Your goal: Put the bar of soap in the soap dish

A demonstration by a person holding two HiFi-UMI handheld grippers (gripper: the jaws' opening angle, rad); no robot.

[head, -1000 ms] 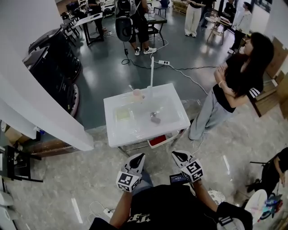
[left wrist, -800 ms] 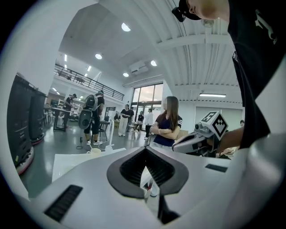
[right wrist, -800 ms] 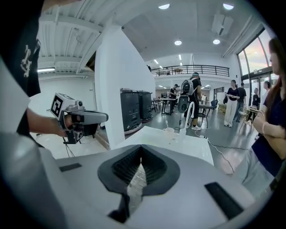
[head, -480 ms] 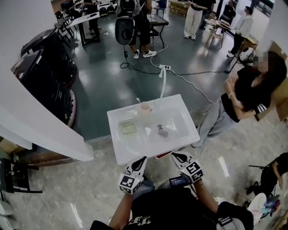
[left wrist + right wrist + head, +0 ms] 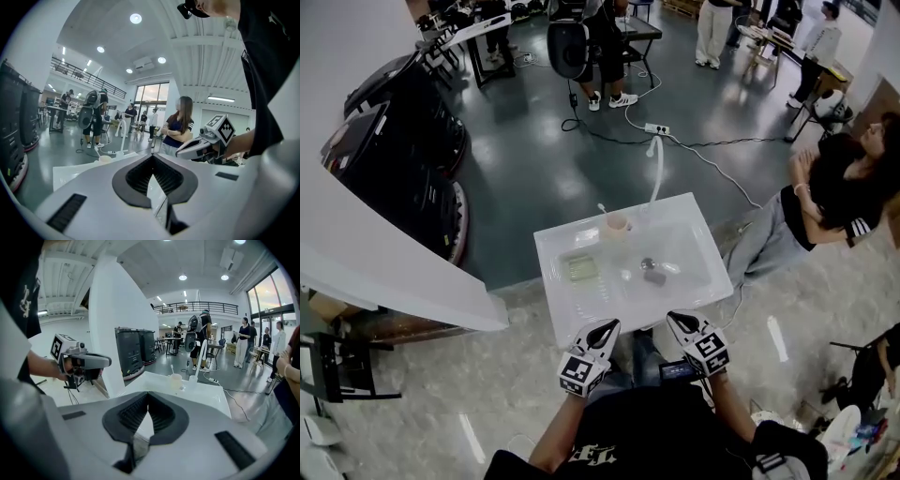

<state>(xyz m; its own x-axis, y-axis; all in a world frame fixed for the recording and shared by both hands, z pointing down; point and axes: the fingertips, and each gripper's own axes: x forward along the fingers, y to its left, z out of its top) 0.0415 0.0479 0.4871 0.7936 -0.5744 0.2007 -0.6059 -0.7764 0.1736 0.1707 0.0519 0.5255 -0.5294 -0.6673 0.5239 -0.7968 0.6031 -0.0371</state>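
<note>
White sink table (image 5: 551, 281), grey floor (image 5: 534, 169); left gripper (image 5: 609, 324), right gripper (image 5: 674, 318) fingers clenched, empty.

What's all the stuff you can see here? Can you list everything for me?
sink: one, white, middle of the floor
tap: one, white, sink's far edge
cup: one, pale pink, sink's far rim, beside the tap
soap dish: one, pale green, sink's left part
bar of soap: one, grey, beside the drain
power strip: one, white, floor beyond the sink
bystander: one, black top, right of the sink
left tool: one, white and black, shut, sink's near edge
right tool: one, white and black, shut, sink's near edge
</note>
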